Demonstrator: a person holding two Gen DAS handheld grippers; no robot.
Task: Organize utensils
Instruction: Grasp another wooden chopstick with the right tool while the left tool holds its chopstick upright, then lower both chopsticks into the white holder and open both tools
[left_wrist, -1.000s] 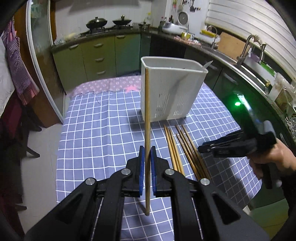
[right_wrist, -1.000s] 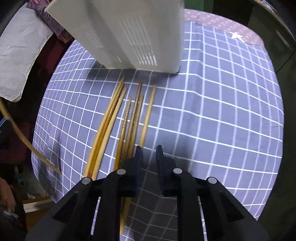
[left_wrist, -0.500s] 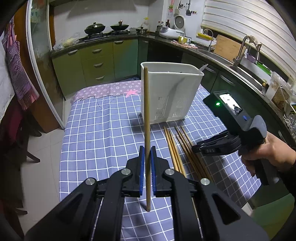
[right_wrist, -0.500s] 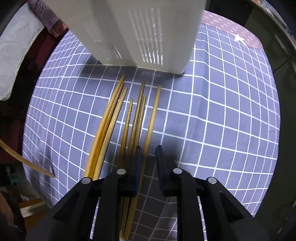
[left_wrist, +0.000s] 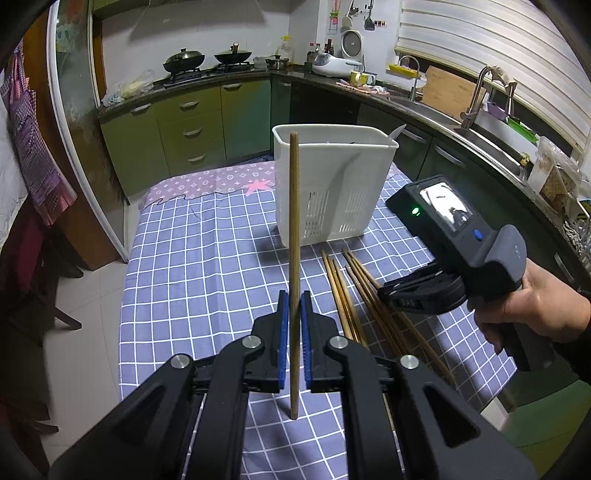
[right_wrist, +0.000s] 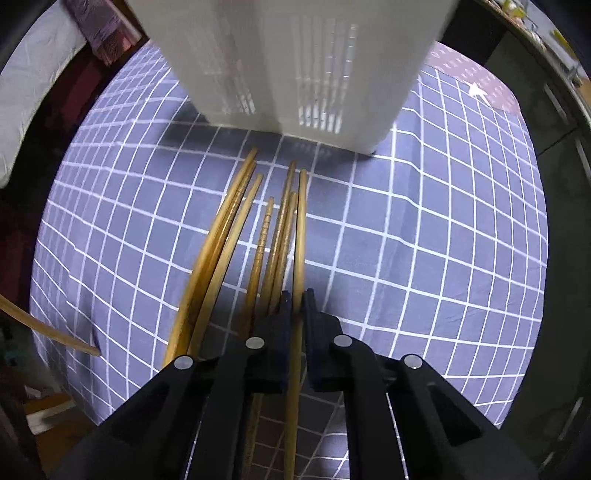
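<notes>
One chopstick (left_wrist: 293, 236) is held upright between the closed fingers of the left gripper (left_wrist: 294, 308). Another chopstick (right_wrist: 301, 236) is pinched by the right gripper (right_wrist: 294, 301) in the chopstick pile (right_wrist: 236, 236), which is lying on the checked worktop (right_wrist: 424, 229) near the white basket (left_wrist: 332, 184).

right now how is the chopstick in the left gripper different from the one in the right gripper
The left gripper holds its chopstick lifted off the table and upright; the right gripper pinches its chopstick still lying flat on the checked cloth. The left chopstick is alone; the right one lies at the edge of a loose bundle. Both are plain wood, clamped between shut jaws.
</notes>
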